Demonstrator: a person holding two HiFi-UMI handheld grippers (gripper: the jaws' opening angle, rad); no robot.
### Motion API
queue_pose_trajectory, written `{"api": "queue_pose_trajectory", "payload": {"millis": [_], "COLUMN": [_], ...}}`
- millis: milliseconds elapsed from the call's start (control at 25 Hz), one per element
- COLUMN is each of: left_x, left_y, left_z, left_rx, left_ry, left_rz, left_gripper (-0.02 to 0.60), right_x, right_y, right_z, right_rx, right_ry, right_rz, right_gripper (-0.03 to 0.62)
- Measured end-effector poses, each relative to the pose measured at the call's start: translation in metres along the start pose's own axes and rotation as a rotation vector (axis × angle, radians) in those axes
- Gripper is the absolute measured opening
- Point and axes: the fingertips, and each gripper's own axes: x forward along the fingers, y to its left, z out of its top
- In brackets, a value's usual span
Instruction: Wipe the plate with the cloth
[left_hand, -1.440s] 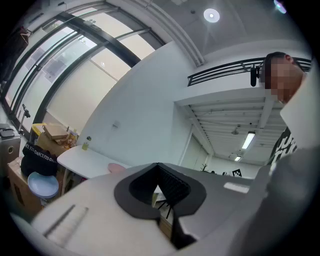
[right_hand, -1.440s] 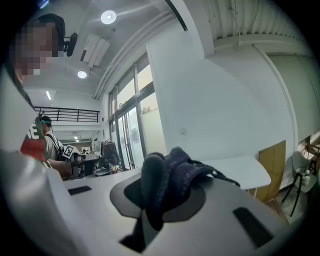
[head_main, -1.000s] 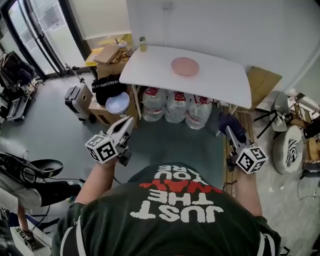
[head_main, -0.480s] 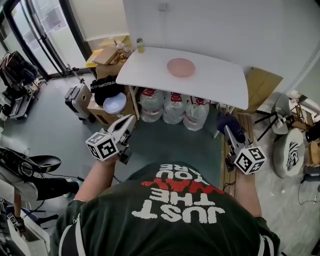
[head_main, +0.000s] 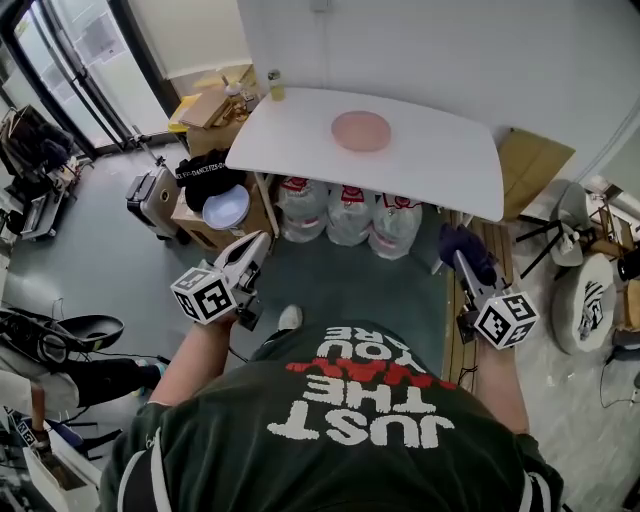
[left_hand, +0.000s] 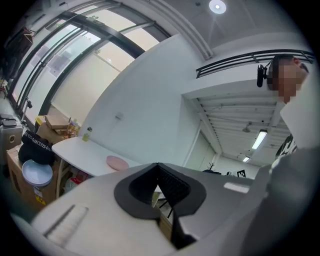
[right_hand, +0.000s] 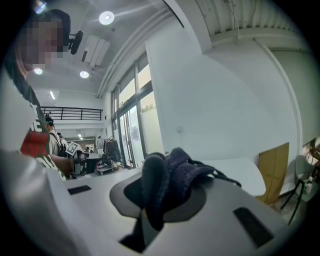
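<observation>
A pink plate (head_main: 361, 130) lies on the white table (head_main: 430, 170) ahead; the left gripper view shows this plate (left_hand: 117, 162) small and far off. My right gripper (head_main: 462, 256) is shut on a dark blue cloth (head_main: 460, 246), which bunches over the jaws in the right gripper view (right_hand: 172, 172). My left gripper (head_main: 257, 244) is shut with nothing in it. Both grippers are held level in front of the person's chest, well short of the table.
Water jugs (head_main: 348, 214) stand under the table. Cardboard boxes (head_main: 205, 112), a small bottle (head_main: 275, 85) at the table's far left corner, a black bag (head_main: 210, 172) and a white bowl (head_main: 225, 207) sit left of it. A suitcase (head_main: 152, 200) stands further left. Clutter lies right.
The table and plate have drawn a little nearer in the head view as the person walks towards them. Both grippers keep their pose; a shoe now shows below the left one.
</observation>
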Motion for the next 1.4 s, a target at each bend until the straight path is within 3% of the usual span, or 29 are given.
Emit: {"api": "queue_pose_trajectory", "payload": {"millis": [200, 360, 560, 760, 1000, 1200, 1400], "left_x": [0.047, 0.108, 0.201, 0.278, 0.357, 0.416, 0.471], "left_y": [0.072, 0.158, 0.258, 0.325, 0.365, 0.376, 0.399], "left_z": [0.01, 0.024, 0.074, 0.117, 0.109, 0.081, 0.027], "left_rx": [-0.033, -0.045, -0.052, -0.025, -0.066, -0.046, -0.039], "left_ry": [0.024, 0.051, 0.103, 0.201, 0.295, 0.36, 0.484], "left_rz": [-0.039, -0.112, -0.208, -0.276, -0.31, -0.269, -0.115], "left_gripper": [0.0, -0.001, -0.002, 0.0, -0.002, -0.002, -0.002], "right_x": [0.072, 0.157, 0.278, 0.367, 0.416, 0.441, 0.471], "right_y": [-0.014, -0.033, -0.069, -0.102, -0.146, -0.197, -0.257], "right_z": [-0.001, 0.003, 0.034, 0.068, 0.068, 0.055, 0.041], "right_rx": [-0.017, -0.044, 0.003, 0.01, 0.037, 0.083, 0.08], "right_ry": [0.033, 0.027, -0.025, -0.013, 0.029, 0.052, 0.103], "right_rz": [-0.03, -0.081, -0.158, -0.222, -0.267, -0.248, -0.136], "right_gripper": [0.031, 0.031, 0.031, 0.031, 0.031, 0.031, 0.031]}}
